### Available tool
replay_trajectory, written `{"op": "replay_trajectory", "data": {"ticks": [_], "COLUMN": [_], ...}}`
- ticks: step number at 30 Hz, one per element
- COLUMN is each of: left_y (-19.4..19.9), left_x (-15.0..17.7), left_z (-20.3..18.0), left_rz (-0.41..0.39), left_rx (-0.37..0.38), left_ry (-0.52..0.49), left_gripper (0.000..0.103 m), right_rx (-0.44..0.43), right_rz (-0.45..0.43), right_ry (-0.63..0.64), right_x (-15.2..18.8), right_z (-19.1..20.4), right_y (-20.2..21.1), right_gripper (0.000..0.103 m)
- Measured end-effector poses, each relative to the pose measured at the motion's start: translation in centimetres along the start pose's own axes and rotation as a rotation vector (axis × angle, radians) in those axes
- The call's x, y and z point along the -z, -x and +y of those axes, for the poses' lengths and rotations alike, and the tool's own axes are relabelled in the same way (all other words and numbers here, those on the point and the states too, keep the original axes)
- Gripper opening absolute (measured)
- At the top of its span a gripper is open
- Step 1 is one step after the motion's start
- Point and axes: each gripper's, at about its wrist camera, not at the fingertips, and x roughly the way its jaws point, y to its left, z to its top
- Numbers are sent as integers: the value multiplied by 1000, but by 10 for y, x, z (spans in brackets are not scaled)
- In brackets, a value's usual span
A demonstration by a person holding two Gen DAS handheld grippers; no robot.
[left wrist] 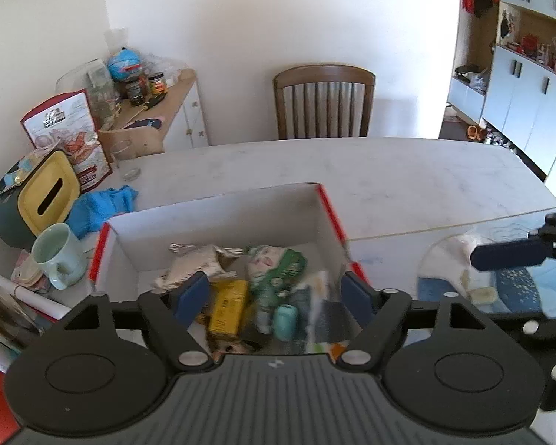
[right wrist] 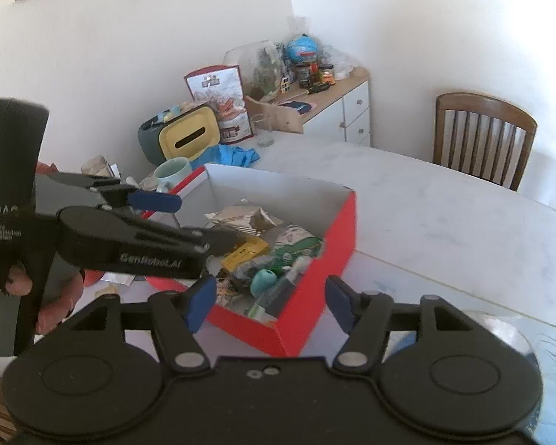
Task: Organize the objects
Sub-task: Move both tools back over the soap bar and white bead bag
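A red cardboard box (left wrist: 218, 218) with a white inside stands on the white table (left wrist: 389, 178). It holds a silver packet (left wrist: 192, 263), a green-and-white packet (left wrist: 278, 263), a yellow carton (left wrist: 228, 307), a small teal cylinder (left wrist: 285, 320) and other items. My left gripper (left wrist: 276, 293) hovers over the box's near end, open, with nothing pressed between its blue pads. In the right wrist view the same box (right wrist: 315, 296) lies ahead of my right gripper (right wrist: 270, 298), which is open and empty above the box's near red corner. The left gripper's blue pad (right wrist: 155, 200) reaches in from the left, with a hand (right wrist: 52, 311) below it.
Left of the box stand a pale green mug (left wrist: 57, 256), a tissue box with a yellow lid (left wrist: 50, 193), a blue cloth (left wrist: 103, 207) and a drinking glass (left wrist: 124, 157). A wooden chair (left wrist: 322, 102) stands behind the table. A blue patterned mat (left wrist: 511, 289) lies at the right.
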Motion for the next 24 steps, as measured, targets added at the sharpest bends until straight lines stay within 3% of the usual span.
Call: {"op": "replay_trajectory", "data": {"ticks": [13,18,24], "left_y": [-5,-9,-22], "left_x": [8,10,16], "left_z": [-77,-103,-133], "left_rz": [19,21,23], "left_rx": [58,83,111], "left_ry": [-49,-61,-89], "left_gripper": [84,97,101], "right_rx": [66,103,160], "right_rz": [-56,-45,-22], "right_ry": [-74,-107,-176], "right_x": [42,61,80], "right_z": [-67,-100,-144], "right_y": [61,80,89], "right_gripper": [89,95,96]}}
